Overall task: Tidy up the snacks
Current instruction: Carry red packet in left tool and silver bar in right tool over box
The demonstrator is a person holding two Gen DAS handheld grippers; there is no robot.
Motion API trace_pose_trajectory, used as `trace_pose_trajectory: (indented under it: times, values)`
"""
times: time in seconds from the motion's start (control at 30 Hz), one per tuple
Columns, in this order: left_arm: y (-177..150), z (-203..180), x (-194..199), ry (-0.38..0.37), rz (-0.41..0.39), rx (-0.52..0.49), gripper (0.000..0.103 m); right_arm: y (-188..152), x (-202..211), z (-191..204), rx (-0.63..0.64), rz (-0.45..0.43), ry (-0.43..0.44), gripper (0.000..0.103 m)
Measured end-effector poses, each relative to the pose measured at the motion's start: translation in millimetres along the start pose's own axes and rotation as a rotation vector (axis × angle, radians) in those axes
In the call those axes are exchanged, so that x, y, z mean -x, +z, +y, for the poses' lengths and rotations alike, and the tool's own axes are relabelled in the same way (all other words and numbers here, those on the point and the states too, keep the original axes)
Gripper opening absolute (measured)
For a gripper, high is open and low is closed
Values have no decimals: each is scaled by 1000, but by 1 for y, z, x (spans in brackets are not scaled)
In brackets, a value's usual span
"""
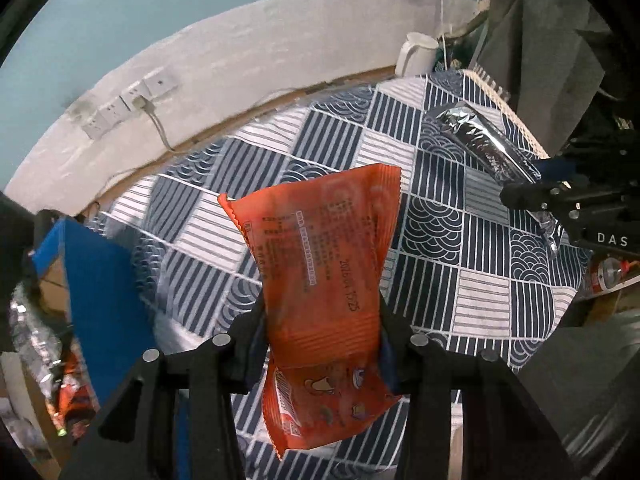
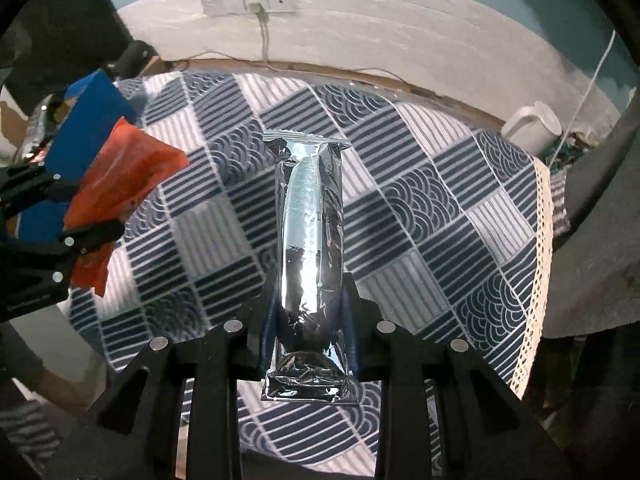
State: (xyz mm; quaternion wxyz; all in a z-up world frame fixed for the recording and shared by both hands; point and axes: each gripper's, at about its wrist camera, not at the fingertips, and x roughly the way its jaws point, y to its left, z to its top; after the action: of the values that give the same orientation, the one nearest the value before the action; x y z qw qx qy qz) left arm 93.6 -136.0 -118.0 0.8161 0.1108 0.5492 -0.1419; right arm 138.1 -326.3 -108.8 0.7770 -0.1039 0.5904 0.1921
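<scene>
The left gripper [image 1: 320, 320] is clamped on a crinkled orange snack packet [image 1: 320, 264] with serrated end seals and printed text, held clear above the table. The right gripper [image 2: 310, 300] is fully closed on a long, glossy silver foil packet [image 2: 310, 220], creased at its sealed ends. Beneath both, a tablecloth [image 2: 440, 208] patterned in navy and white squares of stripes and wave scales is spread, with a lace border at 3 o'clock. At 9 o'clock a blue box [image 1: 104, 300] is seen. At 1 o'clock a white kettle [image 2: 532, 124] stands by the plastered wall, where wall sockets [image 2: 252, 2] are mounted at 12 o'clock.
</scene>
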Motion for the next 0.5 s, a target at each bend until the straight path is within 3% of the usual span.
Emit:
trace_pose_trajectory:
  times: [0.5]
  values:
    - [-43, 67, 77, 48, -103, 84, 46, 25, 44, 85, 101, -86, 82, 26]
